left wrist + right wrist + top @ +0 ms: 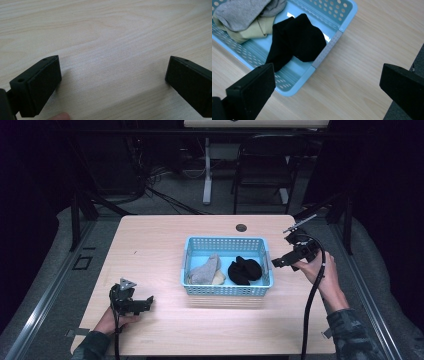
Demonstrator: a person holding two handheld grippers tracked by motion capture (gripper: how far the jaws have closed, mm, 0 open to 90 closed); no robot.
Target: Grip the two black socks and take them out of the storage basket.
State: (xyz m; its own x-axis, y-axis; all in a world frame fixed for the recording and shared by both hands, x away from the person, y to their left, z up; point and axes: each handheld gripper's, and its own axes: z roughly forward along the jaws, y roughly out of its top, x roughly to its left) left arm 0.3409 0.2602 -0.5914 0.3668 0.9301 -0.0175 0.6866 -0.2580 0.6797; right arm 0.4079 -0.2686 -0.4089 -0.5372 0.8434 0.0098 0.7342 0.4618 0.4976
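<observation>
We've got a light blue basket [227, 290] sitting mid-frame on the wooden bench [160, 245] in the high view, with a grey sock [205, 270] on its left side, a pale yellowish one [254, 31] under it, and black socks [245, 270] on the right. Our left hand-held gripper [150, 301] rests at lower left, well apart from the basket – jaws spread wide over bare wood, nothing in them. The right hand-held gripper [276, 262] hovers just beside the basket's right edge, jaws also wide, holding nothing.
</observation>
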